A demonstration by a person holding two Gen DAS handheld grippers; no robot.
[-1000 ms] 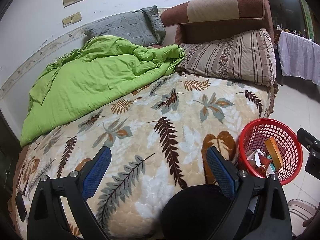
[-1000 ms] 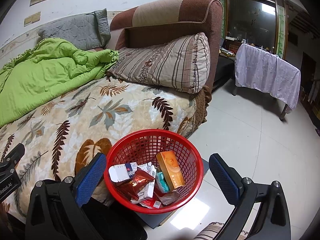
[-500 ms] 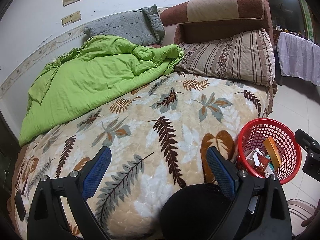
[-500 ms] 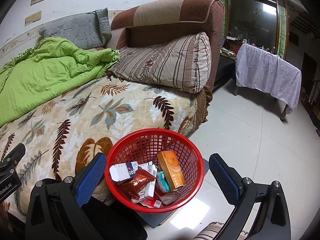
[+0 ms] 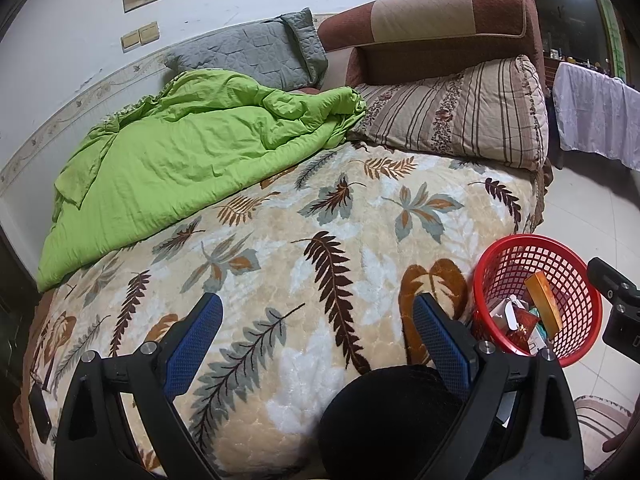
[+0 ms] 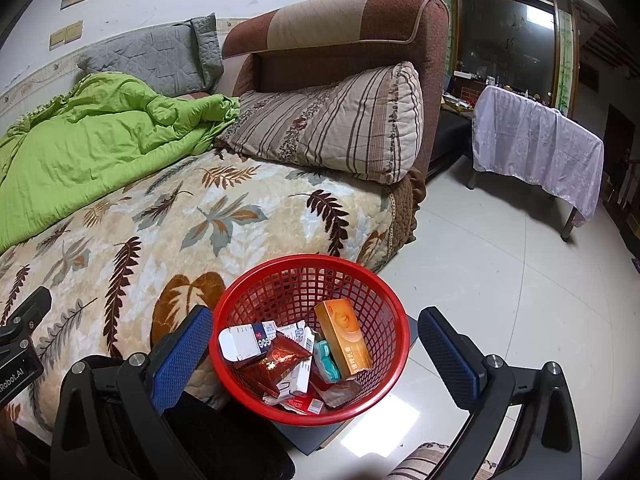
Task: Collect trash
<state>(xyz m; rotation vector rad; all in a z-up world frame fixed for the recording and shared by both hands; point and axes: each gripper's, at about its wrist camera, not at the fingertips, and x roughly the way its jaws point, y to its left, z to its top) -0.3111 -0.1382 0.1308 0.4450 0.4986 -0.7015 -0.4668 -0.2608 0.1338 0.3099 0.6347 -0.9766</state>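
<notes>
A red mesh basket (image 6: 360,280) stands on the floor beside the bed and also shows in the left wrist view (image 5: 516,256). It holds an orange box (image 6: 344,336), a white carton (image 6: 244,340), a red foil packet (image 6: 280,362) and other wrappers. My right gripper (image 6: 316,344) is open and empty, hovering above the basket with its fingers to either side. My left gripper (image 5: 320,328) is open and empty over the leaf-patterned bed cover (image 5: 320,224).
A green quilt (image 5: 180,160), a grey pillow (image 5: 248,52) and a striped pillow (image 5: 460,116) lie at the bed's head by a brown headboard (image 6: 340,40). A cloth-covered table (image 6: 536,144) stands on the tiled floor (image 6: 500,280). A dark round object (image 5: 392,420) sits below the left gripper.
Both views have shifted very slightly. The grippers stay open and the basket's contents have not moved.
</notes>
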